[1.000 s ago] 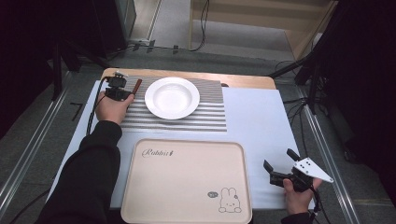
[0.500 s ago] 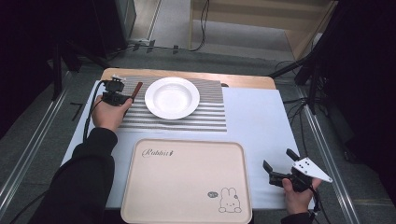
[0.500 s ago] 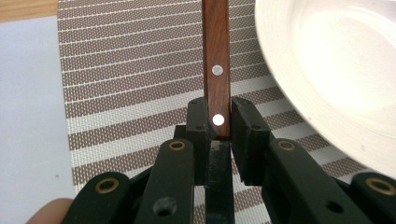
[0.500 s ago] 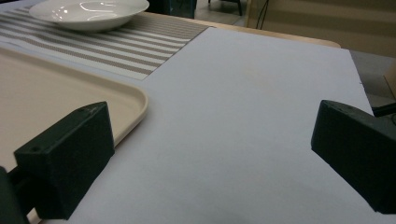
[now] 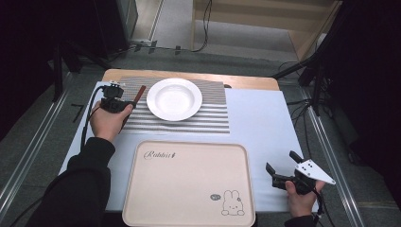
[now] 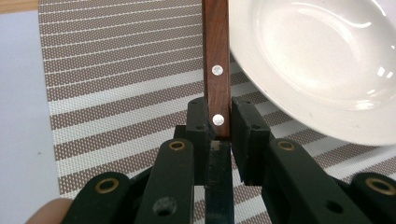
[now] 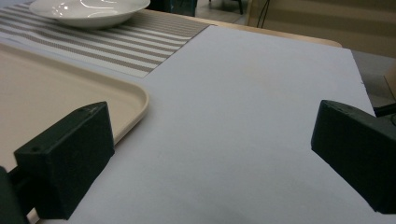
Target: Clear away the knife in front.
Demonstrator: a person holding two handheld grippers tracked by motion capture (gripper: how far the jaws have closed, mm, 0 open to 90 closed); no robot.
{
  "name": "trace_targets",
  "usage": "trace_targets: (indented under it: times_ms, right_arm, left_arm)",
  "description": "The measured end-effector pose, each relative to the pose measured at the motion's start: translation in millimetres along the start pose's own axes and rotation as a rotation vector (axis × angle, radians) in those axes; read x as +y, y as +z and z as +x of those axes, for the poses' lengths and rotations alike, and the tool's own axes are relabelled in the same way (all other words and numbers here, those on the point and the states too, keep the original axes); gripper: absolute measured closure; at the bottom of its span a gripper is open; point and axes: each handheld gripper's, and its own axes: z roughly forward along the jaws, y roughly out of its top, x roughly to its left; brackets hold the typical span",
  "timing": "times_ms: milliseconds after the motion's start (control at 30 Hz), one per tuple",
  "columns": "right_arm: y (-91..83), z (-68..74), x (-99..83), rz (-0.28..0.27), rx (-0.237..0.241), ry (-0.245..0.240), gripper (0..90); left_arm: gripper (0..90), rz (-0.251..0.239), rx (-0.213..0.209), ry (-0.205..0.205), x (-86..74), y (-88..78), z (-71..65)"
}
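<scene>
My left gripper (image 5: 130, 108) is shut on the near end of a brown wooden handle (image 5: 139, 93) with two metal rivets. The handle lies on the striped placemat (image 5: 208, 118), just left of a white plate (image 5: 174, 98). In the left gripper view the jaws (image 6: 218, 116) clamp the handle (image 6: 215, 56) from both sides, and the plate's rim (image 6: 317, 60) curves past on the right. What lies at the handle's far end is out of frame. My right gripper (image 5: 283, 172) hovers open at the table's near right corner, with nothing between its jaws (image 7: 210, 140).
A beige tray (image 5: 189, 184) with a rabbit print sits at the front centre, its corner (image 7: 70, 93) left of the right gripper. A pale table cover (image 5: 260, 123) spreads under everything. Metal rails and cables run along both sides of the table.
The left hand and gripper have drawn back slightly toward the person, with the wooden handle still in the jaws. The right gripper has stayed in place.
</scene>
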Motion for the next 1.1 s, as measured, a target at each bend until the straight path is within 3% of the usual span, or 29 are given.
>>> trace_targets:
  times_ms: [467, 700, 1100]
  right_arm:
    - [-0.2, -0.1, -0.1, 0.0, 0.0, -0.001, 0.0]
    - [-0.3, -0.3, -0.2, -0.001, 0.002, -0.001, 0.0]
    - [-0.2, 0.1, -0.1, 0.0, -0.003, -0.001, 0.0]
  left_arm:
    - [77.7, -0.033, -0.029, 0.043, -17.5, -18.5, -13.7]
    - [77.8, -0.062, -0.015, 0.082, -30.6, -29.5, -24.0]
    - [77.8, -0.068, -0.05, 0.084, -54.6, -39.3, -31.4]
